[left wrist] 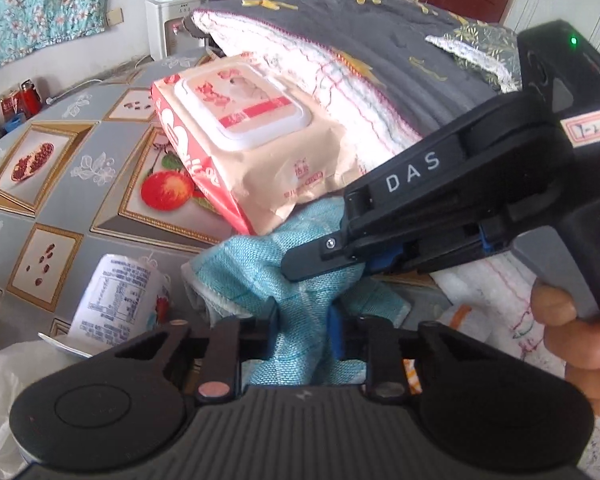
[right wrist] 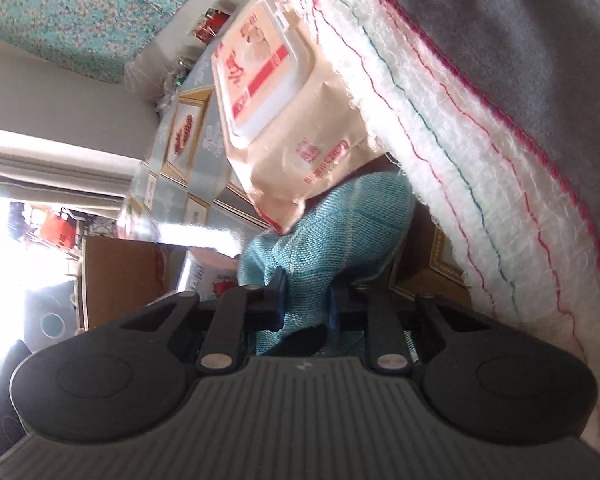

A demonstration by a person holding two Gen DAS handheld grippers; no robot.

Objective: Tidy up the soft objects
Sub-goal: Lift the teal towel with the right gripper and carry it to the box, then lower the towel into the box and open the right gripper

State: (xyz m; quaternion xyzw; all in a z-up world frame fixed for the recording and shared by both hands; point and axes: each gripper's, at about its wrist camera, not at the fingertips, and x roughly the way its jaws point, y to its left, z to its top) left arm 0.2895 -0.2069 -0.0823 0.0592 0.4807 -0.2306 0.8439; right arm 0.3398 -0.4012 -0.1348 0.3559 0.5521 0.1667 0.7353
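Note:
A teal woven cloth [left wrist: 260, 264] lies bunched on the table, partly under a peach pack of wet wipes [left wrist: 260, 140]. My left gripper [left wrist: 305, 322] is shut on a fold of this cloth, which fills the gap between its pads. My right gripper [left wrist: 300, 270] comes in from the right, held by a hand [left wrist: 572, 332], its tips pinching the same cloth further up. In the right wrist view the teal cloth [right wrist: 340, 232] is squeezed between the blue pads of the right gripper [right wrist: 306, 302], with the wipes pack [right wrist: 284, 112] just behind it.
A white towel with red and green stitching [left wrist: 300, 64] and a grey blanket [left wrist: 380, 32] are piled behind the wipes. A fruit-print tablecloth [left wrist: 60, 160] covers the table. A white printed packet [left wrist: 120, 292] and a plastic bag [left wrist: 4, 380] lie at the near left. A water dispenser [left wrist: 172, 20] stands at the back.

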